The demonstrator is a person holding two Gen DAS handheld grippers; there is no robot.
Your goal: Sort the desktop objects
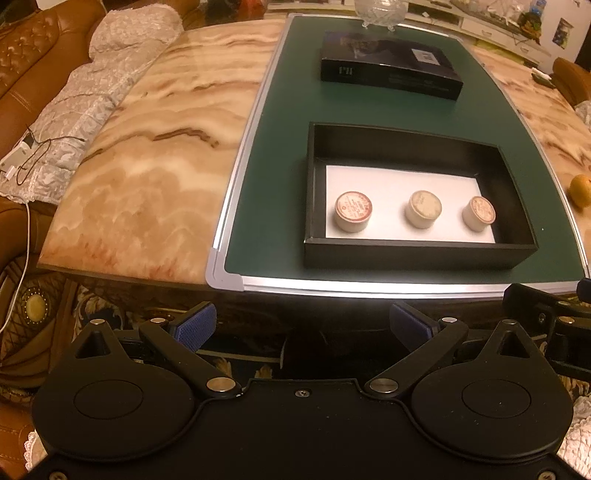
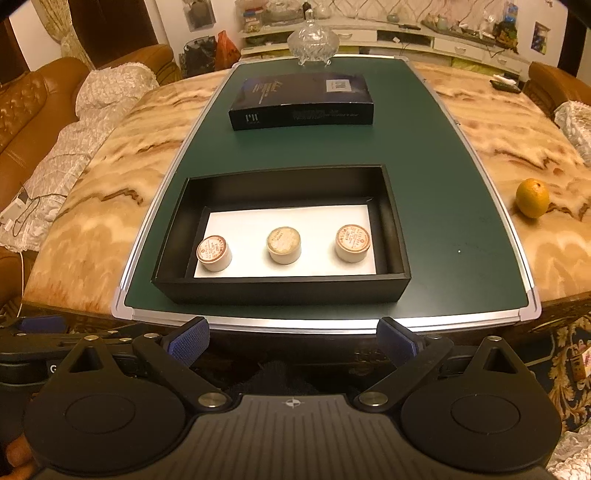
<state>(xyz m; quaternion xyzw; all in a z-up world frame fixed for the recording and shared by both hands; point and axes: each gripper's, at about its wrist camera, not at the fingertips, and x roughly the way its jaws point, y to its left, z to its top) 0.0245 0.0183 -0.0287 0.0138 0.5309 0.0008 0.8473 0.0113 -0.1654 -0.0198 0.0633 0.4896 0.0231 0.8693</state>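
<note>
An open black box (image 1: pixel 417 253) (image 2: pixel 284 291) with a white floor sits on the green board (image 1: pixel 273 206) (image 2: pixel 443 229). Three small round white jars stand in a row inside it: left jar (image 1: pixel 352 211) (image 2: pixel 214 253), middle jar (image 1: pixel 424 208) (image 2: pixel 283 244), right jar (image 1: pixel 478 213) (image 2: pixel 352 242). Farther back lies a closed dark box (image 1: pixel 389 70) (image 2: pixel 301 99). My left gripper (image 1: pixel 301 326) hangs open in front of the table edge, nothing between its blue pads. My right gripper (image 2: pixel 291 341) is likewise open and empty, back from the board's near edge.
A glass lidded dish (image 2: pixel 313 40) (image 1: pixel 380 11) stands at the board's far end. An orange (image 2: pixel 532 197) (image 1: pixel 580 190) lies on the marble table (image 1: pixel 147 155) (image 2: pixel 92 221) to the right. A brown sofa with a lace cover (image 1: pixel 92 96) is on the left.
</note>
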